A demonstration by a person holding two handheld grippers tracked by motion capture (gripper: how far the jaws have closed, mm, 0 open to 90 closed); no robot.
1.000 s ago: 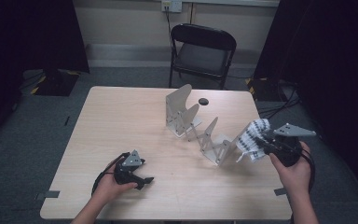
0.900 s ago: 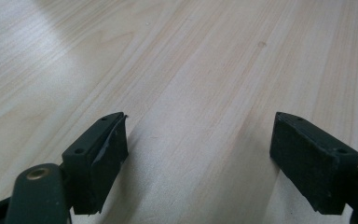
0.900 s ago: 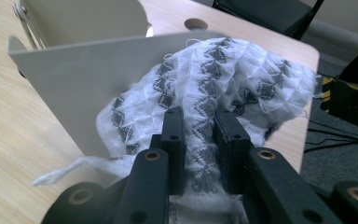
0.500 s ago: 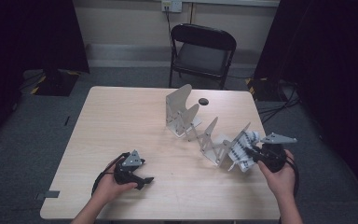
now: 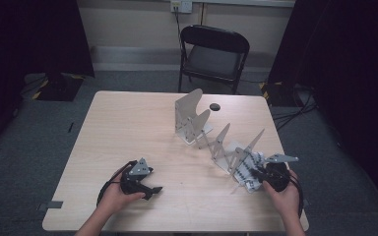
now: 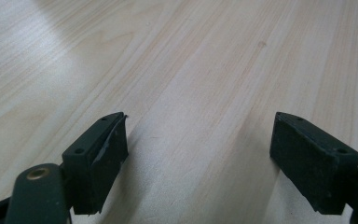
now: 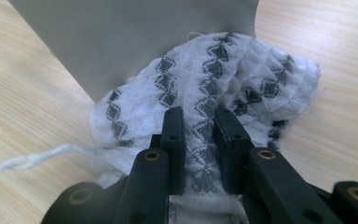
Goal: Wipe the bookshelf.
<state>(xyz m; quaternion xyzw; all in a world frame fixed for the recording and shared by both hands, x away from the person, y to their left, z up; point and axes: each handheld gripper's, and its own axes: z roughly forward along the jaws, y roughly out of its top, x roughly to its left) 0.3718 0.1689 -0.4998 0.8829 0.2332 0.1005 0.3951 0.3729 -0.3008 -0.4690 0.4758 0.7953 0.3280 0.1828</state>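
Your right gripper sits near the table's right front corner, its jaws closed tight on a white cloth with a dark diamond pattern. In the right gripper view the two fingers pinch a fold of that cloth between them, and a loose thread end trails from the cloth onto the wood at the left. The cloth lies bunched on the tabletop at the near end of a grey rack of upright plates, touching its last plates.

That rack is what stands in your way: it runs slantwise from the middle of the table toward the right front corner, its tallest plate at the far end and thin slanted fins toward you. One grey plate rises directly behind the cloth in the right gripper view, just past your fingertips.

Your left gripper rests near the front edge, left of centre, well apart from the rack and the cloth. Its jaws stand wide open with only bare wood between them.

A small dark disc lies near the far edge, just beside the rack's tall end. A black folding chair stands beyond the far edge.
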